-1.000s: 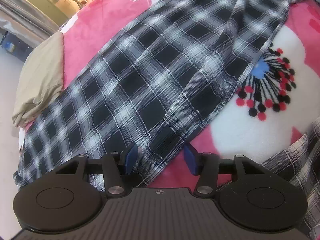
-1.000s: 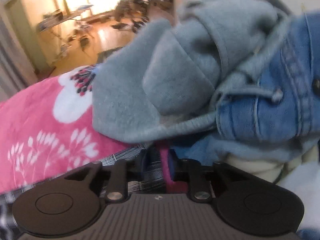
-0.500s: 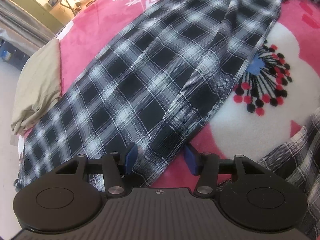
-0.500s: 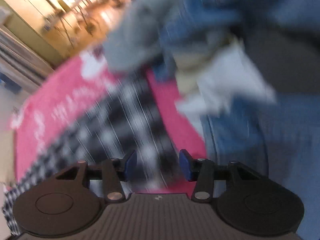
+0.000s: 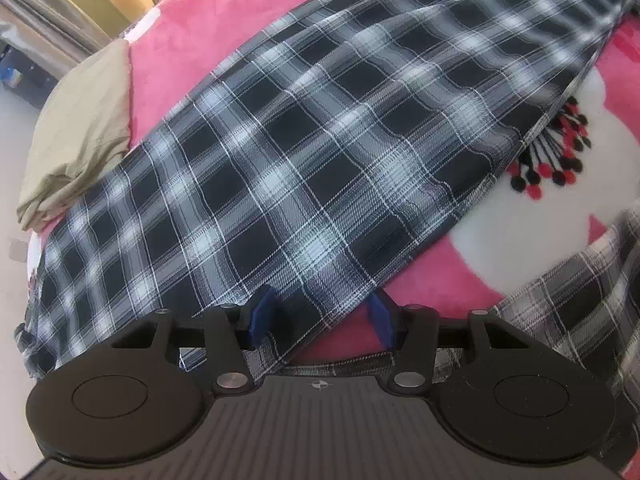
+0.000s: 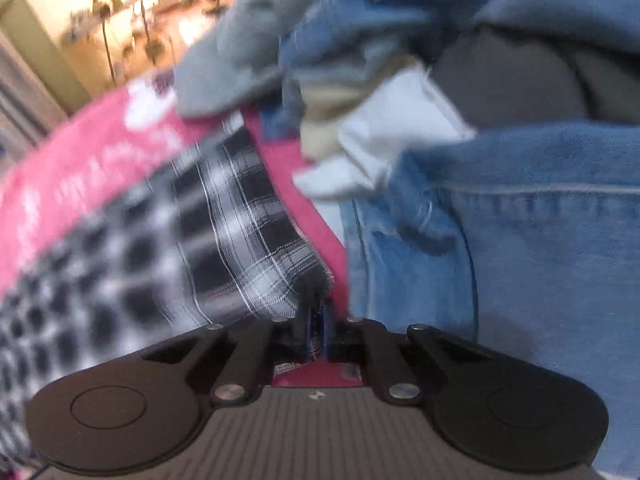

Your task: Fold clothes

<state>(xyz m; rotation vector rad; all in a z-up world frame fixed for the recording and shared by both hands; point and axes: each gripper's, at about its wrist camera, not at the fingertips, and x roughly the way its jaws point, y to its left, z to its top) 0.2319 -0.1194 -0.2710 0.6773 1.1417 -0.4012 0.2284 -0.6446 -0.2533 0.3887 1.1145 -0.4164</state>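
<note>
Left tool (image 5: 322,320): held wide apart, astride the near edge of the plaid garment (image 5: 304,152); nothing is gripped.
Right tool (image 6: 317,330): closed on a corner of the plaid garment (image 6: 256,240).
Plaid garment: spread long across the pink blanket (image 5: 192,36), one fold seen.
Progress: partly folded; further folds are judged to be left.
Count: one plaid, one beige piece (image 5: 84,132), an unsorted pile (image 6: 520,200).

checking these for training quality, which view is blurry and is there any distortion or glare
Left wrist view: mostly sharp, the plaid garment crisp near the open left gripper, softening toward the top right; fisheye bends the pink blanket edges. Right wrist view: heavy motion blur over the plaid and the denim; only the right gripper, jaws shut on plaid cloth, is sharp; bright washed-out room at top left.
</note>
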